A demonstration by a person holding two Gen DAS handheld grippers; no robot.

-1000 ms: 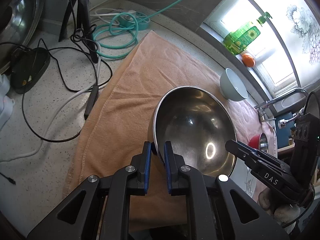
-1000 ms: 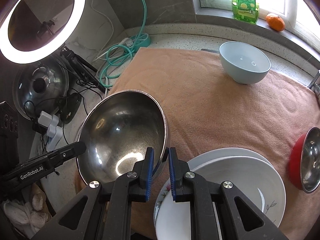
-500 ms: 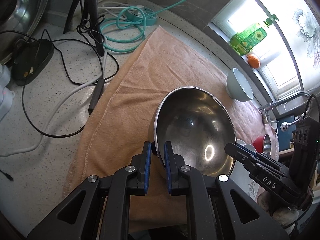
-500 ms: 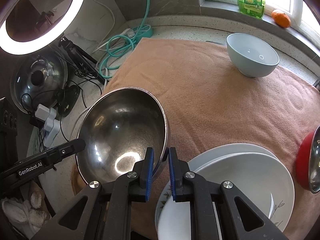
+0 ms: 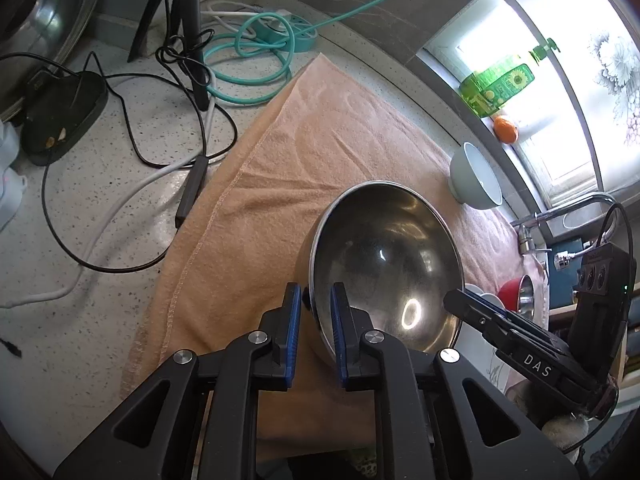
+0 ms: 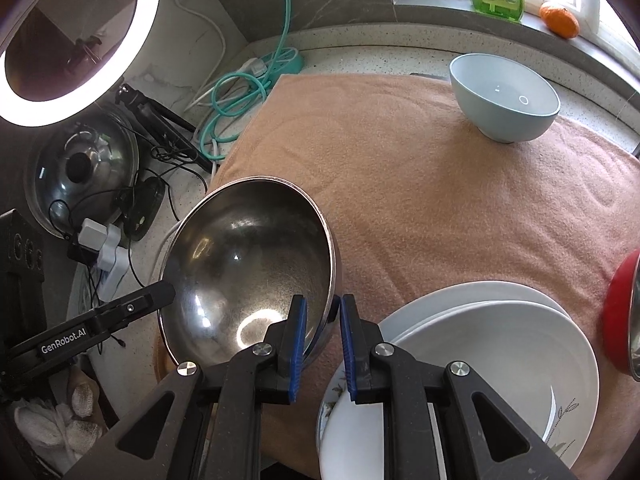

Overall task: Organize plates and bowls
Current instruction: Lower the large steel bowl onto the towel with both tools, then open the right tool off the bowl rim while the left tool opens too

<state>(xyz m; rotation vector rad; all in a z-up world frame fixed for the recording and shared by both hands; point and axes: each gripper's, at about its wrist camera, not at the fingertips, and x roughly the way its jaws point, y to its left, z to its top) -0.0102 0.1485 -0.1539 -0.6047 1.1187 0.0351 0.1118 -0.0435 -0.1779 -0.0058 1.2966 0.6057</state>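
A: Where does the large round stainless-steel bowl [image 5: 384, 268] sit, and who has it?

B: It rests tilted on the peach terry towel [image 6: 420, 184], near that towel's edge. The left gripper [image 5: 314, 336] has its blue pads closed onto the near rim. The right gripper [image 6: 322, 344] straddles the opposite rim, but its jaws are opening; the outer pad already stands off the wall.

A: So what could go wrong?

B: With one side letting go, the smooth bowl could pivot in the single pinch, or rock and slide on the soft cloth, and knock the stack of white ceramic plates [image 6: 480, 360] just beside it.

A: Anything else close?

B: A red-sided metal bowl [image 6: 620, 320] lies at the towel's right edge, and a pale blue ceramic bowl [image 6: 504, 100] stands well apart near the windowsill. Off the towel, black cables [image 5: 132, 184] and a coiled teal cord [image 5: 248, 64] clutter the speckled counter [image 5: 100, 240] on the left, so drifting that way risks snagging them.
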